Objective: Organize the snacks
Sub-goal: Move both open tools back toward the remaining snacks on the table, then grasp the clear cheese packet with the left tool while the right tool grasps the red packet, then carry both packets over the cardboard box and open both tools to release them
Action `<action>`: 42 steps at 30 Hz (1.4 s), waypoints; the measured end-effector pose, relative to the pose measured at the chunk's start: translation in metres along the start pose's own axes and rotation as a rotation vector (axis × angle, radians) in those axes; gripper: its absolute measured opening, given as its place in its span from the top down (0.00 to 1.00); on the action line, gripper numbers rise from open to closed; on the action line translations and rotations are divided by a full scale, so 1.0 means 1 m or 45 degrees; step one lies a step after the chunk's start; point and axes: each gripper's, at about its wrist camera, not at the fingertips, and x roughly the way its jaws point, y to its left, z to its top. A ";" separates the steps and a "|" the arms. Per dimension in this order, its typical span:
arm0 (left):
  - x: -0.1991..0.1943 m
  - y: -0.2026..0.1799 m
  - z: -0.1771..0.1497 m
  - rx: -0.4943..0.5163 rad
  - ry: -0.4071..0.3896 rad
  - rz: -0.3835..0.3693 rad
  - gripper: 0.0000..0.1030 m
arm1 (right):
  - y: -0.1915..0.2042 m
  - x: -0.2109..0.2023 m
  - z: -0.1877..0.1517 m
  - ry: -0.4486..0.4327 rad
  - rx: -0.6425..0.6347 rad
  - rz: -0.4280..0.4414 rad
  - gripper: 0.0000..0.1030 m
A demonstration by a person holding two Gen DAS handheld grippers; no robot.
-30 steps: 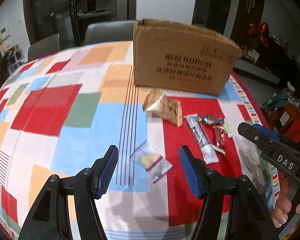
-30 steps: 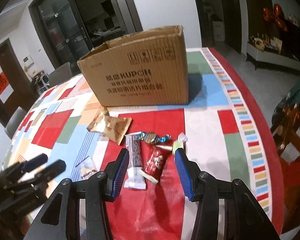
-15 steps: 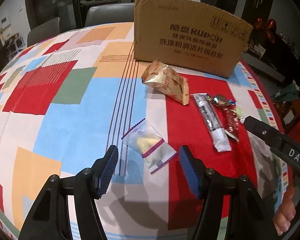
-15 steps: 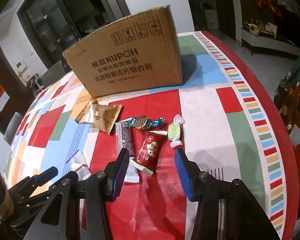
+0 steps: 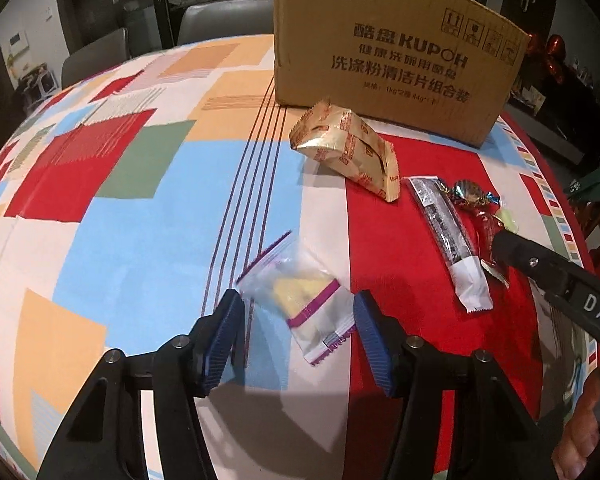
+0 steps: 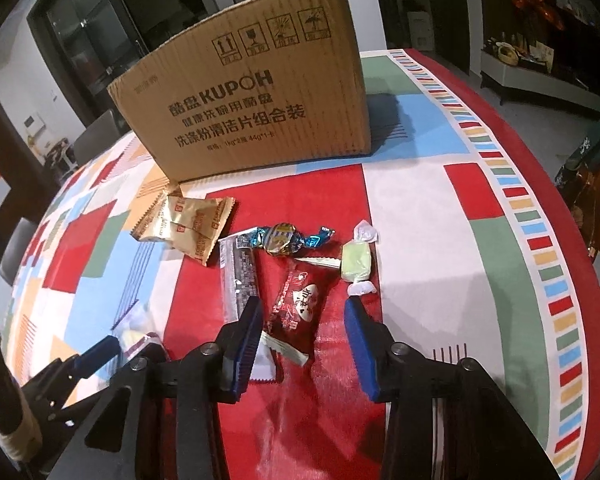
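A brown cardboard box [image 5: 396,60] stands at the table's far side; it also shows in the right wrist view [image 6: 252,108]. My left gripper [image 5: 298,316] is open, its fingers either side of a clear snack packet with a purple stripe [image 5: 304,296]. My right gripper [image 6: 304,320] is open around the near end of a red snack packet [image 6: 296,304]. Near it lie a dark bar [image 6: 242,272], a gold packet [image 6: 188,224], a blue-foil candy [image 6: 284,238] and a green candy [image 6: 356,262].
A tablecloth with coloured patches [image 5: 120,184] covers the round table. Grey chairs [image 5: 220,20] stand behind it. The table's edge curves down on the right [image 6: 560,280], with dark furniture beyond it.
Both grippers have moved forward and down toward the snacks. The clear packet now lies between the left fingers and the red packet between the right fingers.
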 end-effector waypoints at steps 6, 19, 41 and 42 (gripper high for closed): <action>0.000 0.001 0.003 0.011 -0.027 -0.008 0.74 | 0.001 0.007 0.003 0.021 -0.007 -0.008 0.62; -0.011 0.007 0.005 0.026 -0.083 -0.137 0.80 | 0.005 0.018 0.006 0.063 -0.024 0.013 0.75; -0.082 -0.014 0.019 0.128 -0.284 -0.261 0.80 | 0.010 -0.046 0.008 -0.126 -0.056 0.076 0.81; -0.085 -0.014 0.021 0.130 -0.293 -0.266 0.80 | 0.011 -0.050 0.009 -0.146 -0.063 0.078 0.81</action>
